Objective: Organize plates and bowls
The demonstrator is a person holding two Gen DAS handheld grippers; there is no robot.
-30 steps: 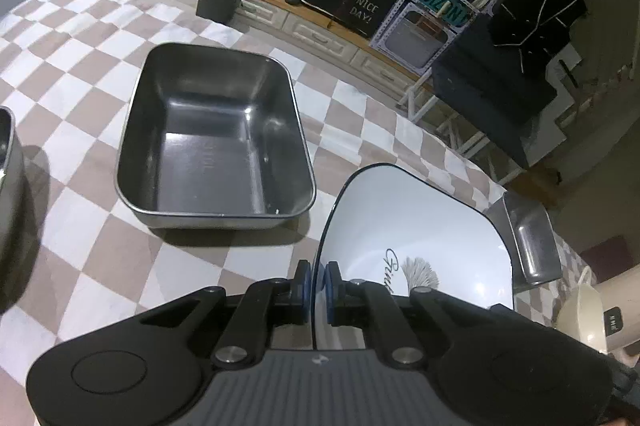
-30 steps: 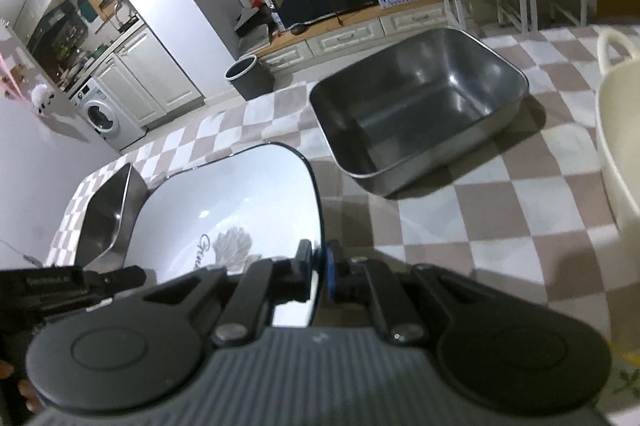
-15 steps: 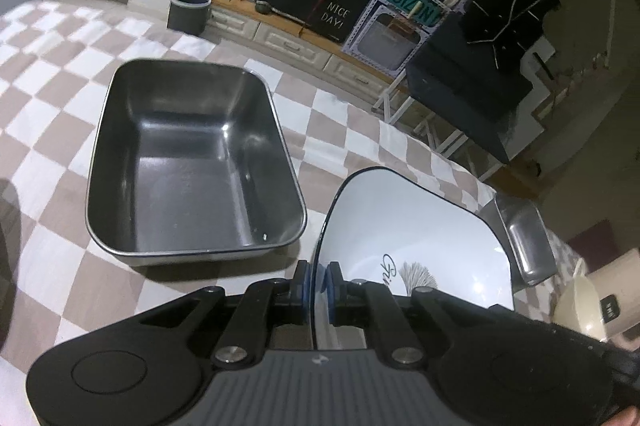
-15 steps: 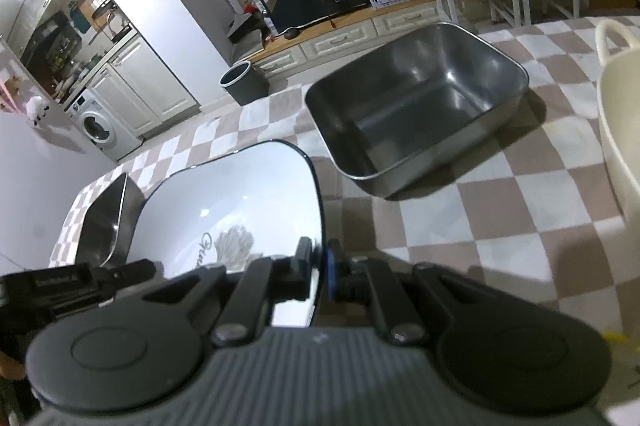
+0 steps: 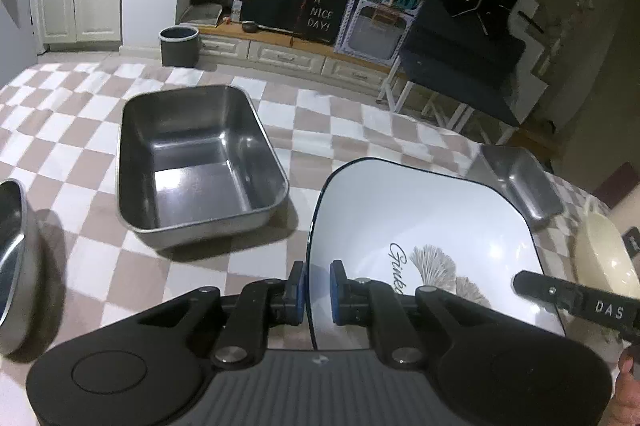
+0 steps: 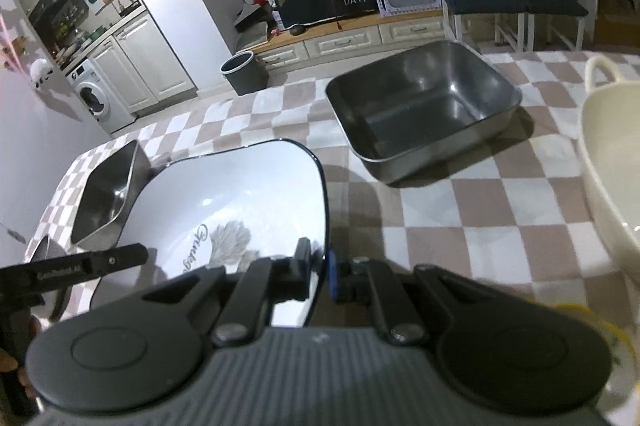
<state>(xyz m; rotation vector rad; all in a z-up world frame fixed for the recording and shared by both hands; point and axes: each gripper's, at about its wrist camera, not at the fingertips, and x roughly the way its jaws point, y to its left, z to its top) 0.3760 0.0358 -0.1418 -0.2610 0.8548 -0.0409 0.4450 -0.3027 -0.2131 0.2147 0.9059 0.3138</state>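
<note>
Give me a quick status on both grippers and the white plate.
Left gripper opening, fingers astride the white plate rim. Right gripper shut on the opposite edge. Plate held above the checkered cloth; large steel tray ahead, empty.

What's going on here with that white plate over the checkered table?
A person holds the white plate with two handheld tongs, one on each side edge. The right tongs are clamped on its rim; the left tongs are opening, rim between the pads. An empty large steel tray sits ahead on the checkered tablecloth.
</note>
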